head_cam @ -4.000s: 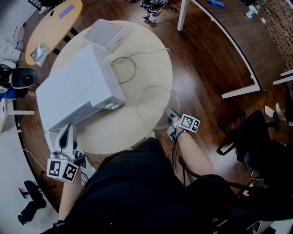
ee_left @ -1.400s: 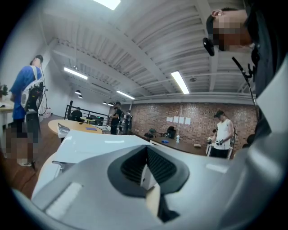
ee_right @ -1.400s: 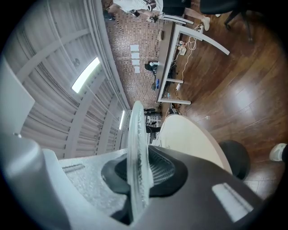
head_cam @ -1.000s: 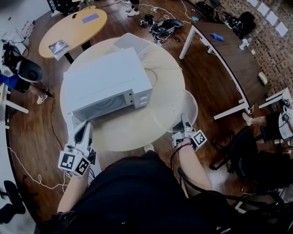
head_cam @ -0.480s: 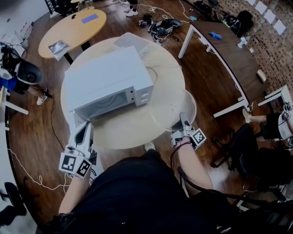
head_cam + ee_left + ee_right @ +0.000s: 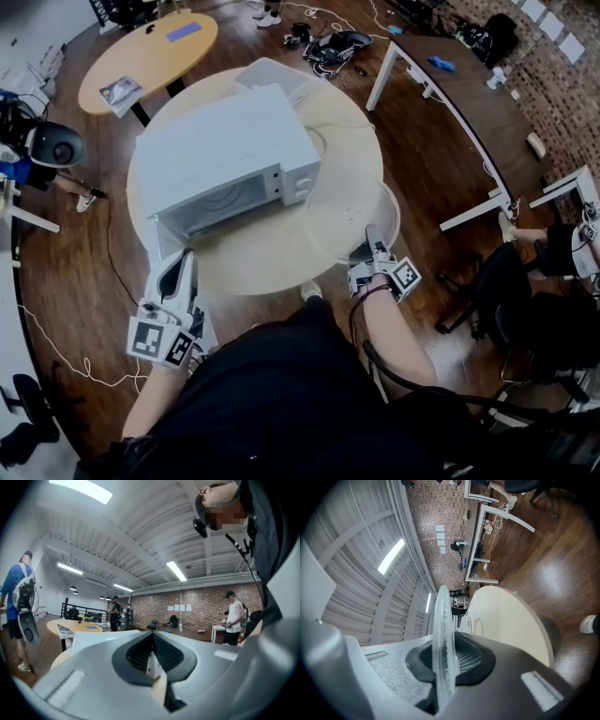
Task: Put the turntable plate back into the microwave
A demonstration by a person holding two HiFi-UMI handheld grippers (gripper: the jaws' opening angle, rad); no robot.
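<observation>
The white microwave stands on the round pale table, its door swung out at the front left and the cavity showing. The clear glass turntable plate lies flat over the table's right edge. My right gripper is shut on its near rim. In the right gripper view the plate runs edge-on between the pads of that gripper. My left gripper sits beside the open door. Its jaws are drawn together, and I see nothing held.
A flat white box and a looped cable lie behind the microwave. A second round wooden table stands at the back left and a long desk at the right. An office chair is near my right. People stand around.
Both grippers have drifted a little. The plate stays gripped at the table's right edge. The microwave's open front faces me more squarely than four seconds ago.
</observation>
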